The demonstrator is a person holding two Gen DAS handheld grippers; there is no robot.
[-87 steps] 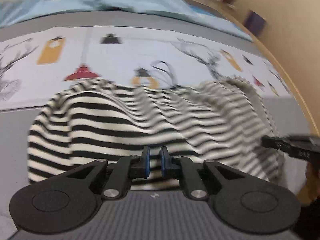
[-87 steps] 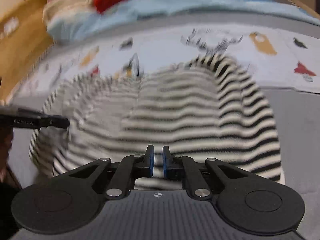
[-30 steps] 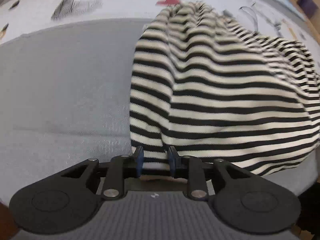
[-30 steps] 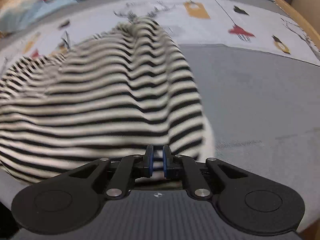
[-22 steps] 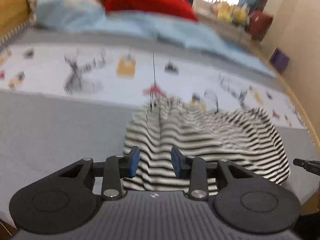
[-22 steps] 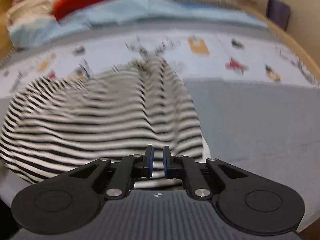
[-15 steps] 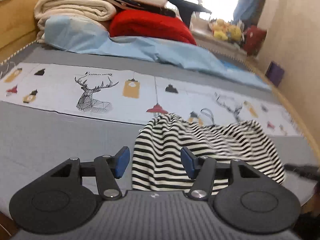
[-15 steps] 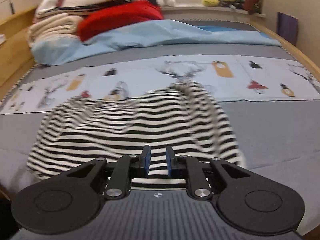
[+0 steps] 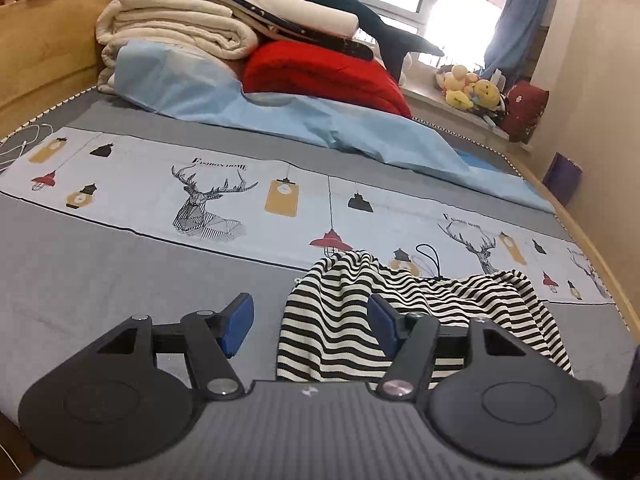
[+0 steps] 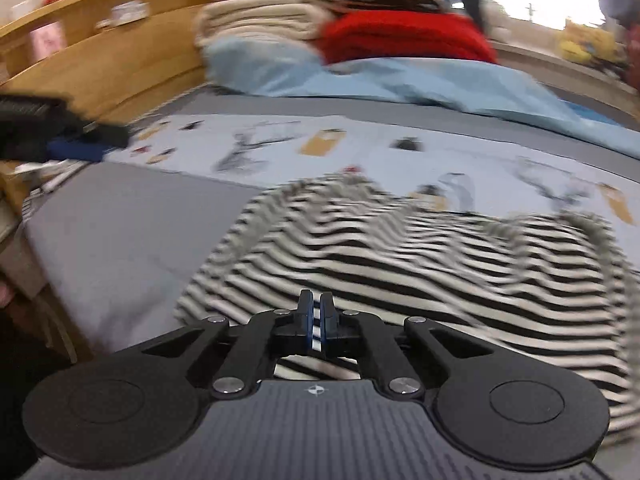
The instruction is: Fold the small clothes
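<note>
Seemingly half-folded, the black-and-white striped knit garment (image 9: 404, 312) lies rumpled at 5 o'clock; left tool (image 9: 310, 322) spread empty, right tool (image 10: 316, 322) pinching its hem.

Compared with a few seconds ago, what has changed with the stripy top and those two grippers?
The left gripper has let go of the striped top; its jaws have just been opening and it has pulled up and back. The right gripper has just closed, striped cloth showing between its pads. The top remains on the bed, the bedding pile unchanged.
</note>
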